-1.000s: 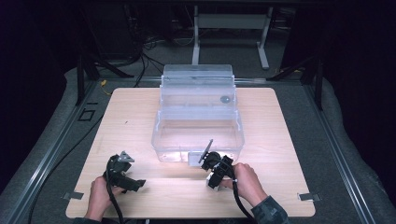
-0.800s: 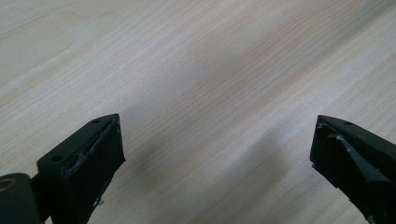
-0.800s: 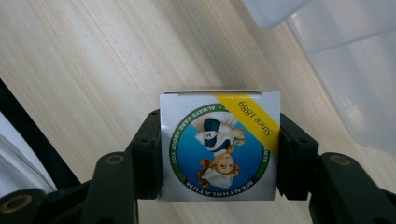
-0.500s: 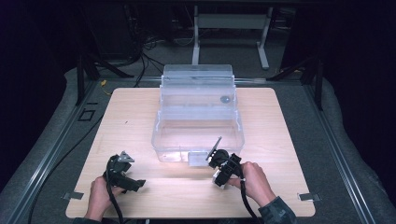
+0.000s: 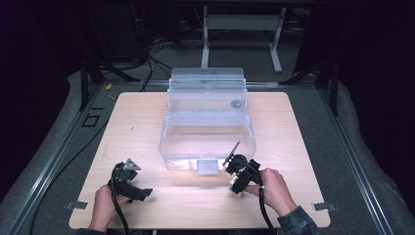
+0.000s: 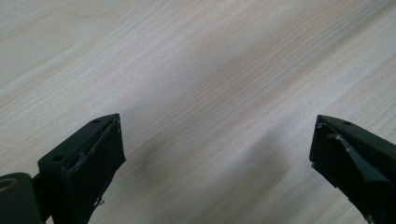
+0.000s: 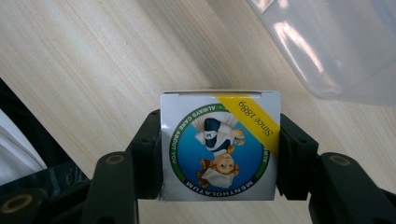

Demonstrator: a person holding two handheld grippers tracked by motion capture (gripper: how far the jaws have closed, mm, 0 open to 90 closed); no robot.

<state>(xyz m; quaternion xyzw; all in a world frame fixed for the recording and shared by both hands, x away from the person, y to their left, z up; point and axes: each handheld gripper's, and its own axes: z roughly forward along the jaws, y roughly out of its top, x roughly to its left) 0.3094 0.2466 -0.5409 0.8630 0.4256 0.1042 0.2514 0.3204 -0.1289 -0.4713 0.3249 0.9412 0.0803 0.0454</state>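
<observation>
White card with a round blue Mentholatum label: that is the small box [image 7: 219, 147] my right claw [image 7: 219, 154] has clamped by its two side walls, printed face toward the camera and reading upside down. From the high view the right claw [image 5: 238, 171] sits at the near right corner of the clear plastic bin [image 5: 208, 122], low over the wooden desk [image 5: 147, 122], so I judge the step in hand to be carrying the box, most likely toward the bin's opening. My left claw [image 6: 215, 163] rests wide and empty, pointed at bare wood, and in the high view it [image 5: 131, 183] stays parked near the front left edge, well apart from the work. For the next move I would need to raise the box above the bin's near wall before going forward, since that transparent rim stands directly between claw and interior and is hard to read. A small grey latch [image 5: 206, 166] on the bin's front lies just beside my claw, and I should keep clear of it. A cable trails back from each claw toward my hands
</observation>
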